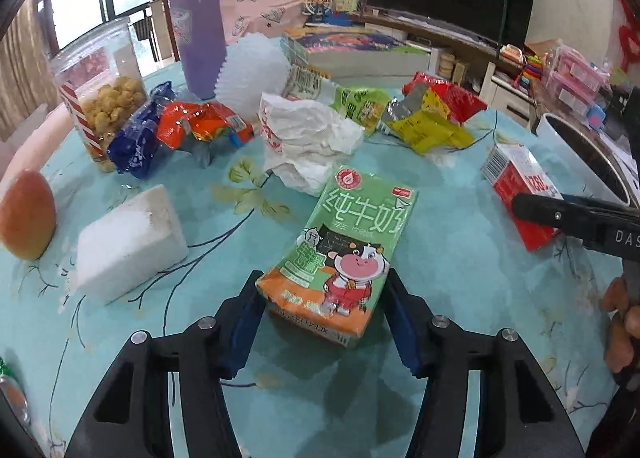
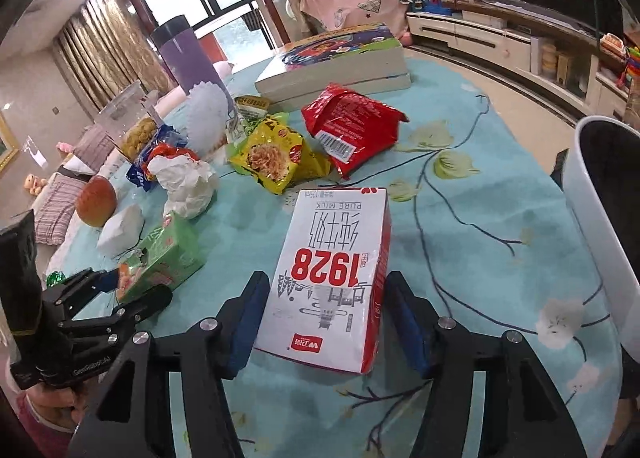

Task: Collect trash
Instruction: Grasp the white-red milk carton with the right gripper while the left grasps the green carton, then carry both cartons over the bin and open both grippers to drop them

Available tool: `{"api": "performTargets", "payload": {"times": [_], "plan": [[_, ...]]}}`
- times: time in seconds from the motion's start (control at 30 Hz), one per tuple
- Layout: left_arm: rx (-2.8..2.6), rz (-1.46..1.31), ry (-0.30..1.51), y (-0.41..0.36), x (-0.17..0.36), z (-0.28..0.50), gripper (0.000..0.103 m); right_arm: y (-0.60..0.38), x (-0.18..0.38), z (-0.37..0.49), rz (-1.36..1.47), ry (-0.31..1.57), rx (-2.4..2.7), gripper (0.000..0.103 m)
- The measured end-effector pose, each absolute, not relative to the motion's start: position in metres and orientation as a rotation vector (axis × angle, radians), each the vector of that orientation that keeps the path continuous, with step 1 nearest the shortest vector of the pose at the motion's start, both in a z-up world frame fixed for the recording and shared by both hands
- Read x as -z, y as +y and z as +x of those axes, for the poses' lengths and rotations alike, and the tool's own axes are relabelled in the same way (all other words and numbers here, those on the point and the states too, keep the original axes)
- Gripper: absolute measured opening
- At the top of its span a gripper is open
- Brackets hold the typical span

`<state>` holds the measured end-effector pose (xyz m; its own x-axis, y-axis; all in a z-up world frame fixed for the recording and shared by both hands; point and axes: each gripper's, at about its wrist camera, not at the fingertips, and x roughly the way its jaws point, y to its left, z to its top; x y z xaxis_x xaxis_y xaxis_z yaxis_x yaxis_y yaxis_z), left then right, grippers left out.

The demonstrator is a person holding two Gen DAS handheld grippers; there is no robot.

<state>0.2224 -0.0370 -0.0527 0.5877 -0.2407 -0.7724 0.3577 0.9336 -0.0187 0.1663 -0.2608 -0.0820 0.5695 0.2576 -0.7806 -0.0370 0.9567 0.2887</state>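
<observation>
Tool in your left hand (image 1: 324, 314) straddles the near end of a green milk carton (image 1: 352, 250) lying flat on the table (image 1: 460, 250). Its blue pads sit at the carton's sides, about carton-width apart; whether they press yet, you cannot tell. Your right tool (image 2: 322, 322) brackets a red-and-white milk carton (image 2: 336, 278) the same way, with a slim gap showing at the right pad. Both cartons lie lengthwise toward you, probably so each tool can close across the narrow width.

More trash lies beyond: a crumpled white paper (image 1: 308, 138), a yellow noodle wrapper (image 2: 276, 158) and a red wrapper (image 2: 348, 126). A white bin (image 2: 596, 226) stands at the table's right edge, its dark inside hidden. A clear jar (image 1: 100, 98) at far left holds yellow snacks.
</observation>
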Motion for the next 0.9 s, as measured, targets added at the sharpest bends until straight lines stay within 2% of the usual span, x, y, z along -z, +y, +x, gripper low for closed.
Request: {"api": "performTargets", "payload": {"times": [0.4, 0.9], "plan": [[0.442, 0.084, 0.820, -0.086, 0.029, 0.175, 0.056, -0.298, 0.054, 0.128, 0.290, 0.871, -0.169, 0.059], [0.557, 0.119, 0.818, -0.153, 0.020, 0.171, 0.056, -0.358, 0.034, 0.091, 0.347, 0.808, -0.080, 0.059]]}}
